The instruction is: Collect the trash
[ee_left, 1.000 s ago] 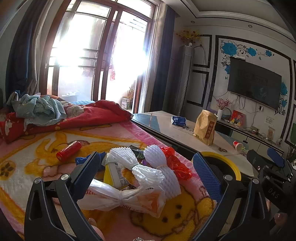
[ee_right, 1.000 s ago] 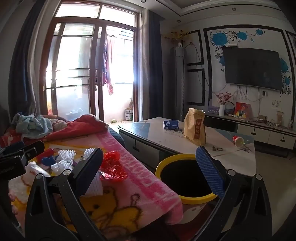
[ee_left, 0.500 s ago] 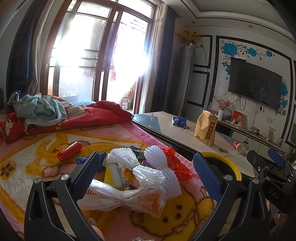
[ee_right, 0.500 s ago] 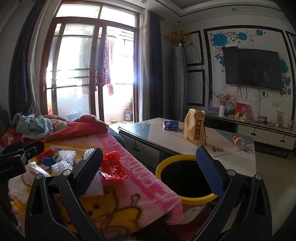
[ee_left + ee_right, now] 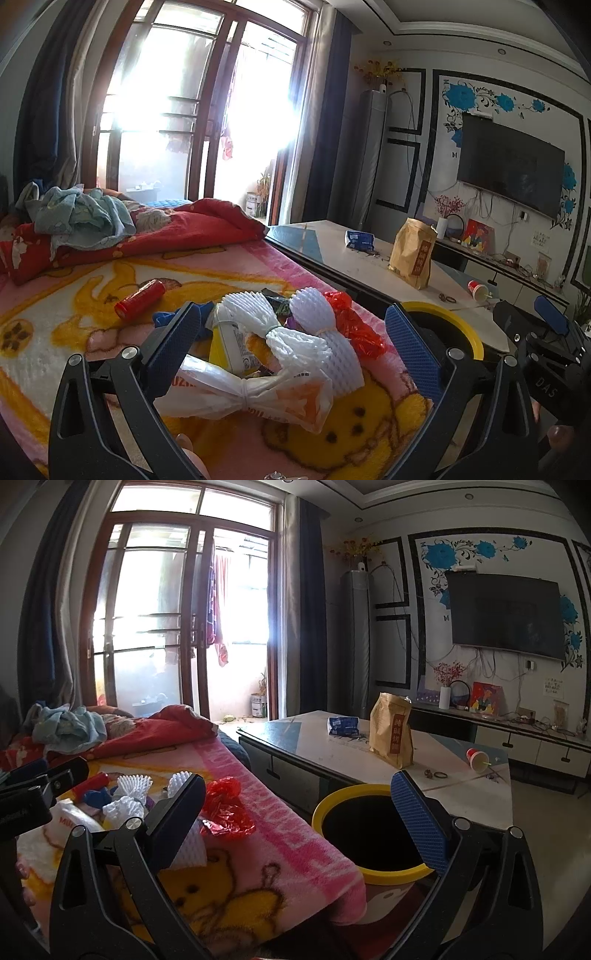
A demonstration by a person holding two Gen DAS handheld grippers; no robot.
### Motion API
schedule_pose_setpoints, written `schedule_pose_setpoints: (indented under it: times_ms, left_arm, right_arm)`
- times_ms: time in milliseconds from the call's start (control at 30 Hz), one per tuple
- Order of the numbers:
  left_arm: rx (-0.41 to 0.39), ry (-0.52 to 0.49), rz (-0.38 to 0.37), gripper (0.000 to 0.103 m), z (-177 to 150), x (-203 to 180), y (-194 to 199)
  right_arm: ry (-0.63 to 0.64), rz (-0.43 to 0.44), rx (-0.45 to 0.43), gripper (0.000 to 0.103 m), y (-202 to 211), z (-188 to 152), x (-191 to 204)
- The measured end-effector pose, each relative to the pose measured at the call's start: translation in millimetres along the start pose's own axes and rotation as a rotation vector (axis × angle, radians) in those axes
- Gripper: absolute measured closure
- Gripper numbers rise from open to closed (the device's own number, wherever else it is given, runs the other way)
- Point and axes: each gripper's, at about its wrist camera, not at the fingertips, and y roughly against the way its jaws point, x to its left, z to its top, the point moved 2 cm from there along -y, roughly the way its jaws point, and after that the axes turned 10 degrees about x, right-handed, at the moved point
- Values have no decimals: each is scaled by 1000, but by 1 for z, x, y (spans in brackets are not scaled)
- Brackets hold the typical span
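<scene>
now both tongs gape above trash pile and bin.

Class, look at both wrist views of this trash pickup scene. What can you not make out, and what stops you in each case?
- Inside of the yellow-rimmed bin: right wrist view, only darkness, so any contents are unseen.
- Bottle label: left wrist view, partly covered by white foam nets, print too small.
- Dark wrapper: left wrist view, mostly hidden behind the nets.
- Balcony beyond the window: left wrist view, washed out by glare.
</scene>
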Motion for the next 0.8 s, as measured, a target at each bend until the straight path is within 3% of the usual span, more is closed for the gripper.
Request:
schedule_pose_setpoints:
  times_ms: [333, 800]
  left_arm:
    - [5, 7, 3, 6, -2, 2, -2]
    - [-2, 101, 90, 6, 10, 47, -5]
  right_arm:
    - [13, 19, 6, 11, 0, 1, 3]
    - [115, 251, 90, 11, -22, 10, 56]
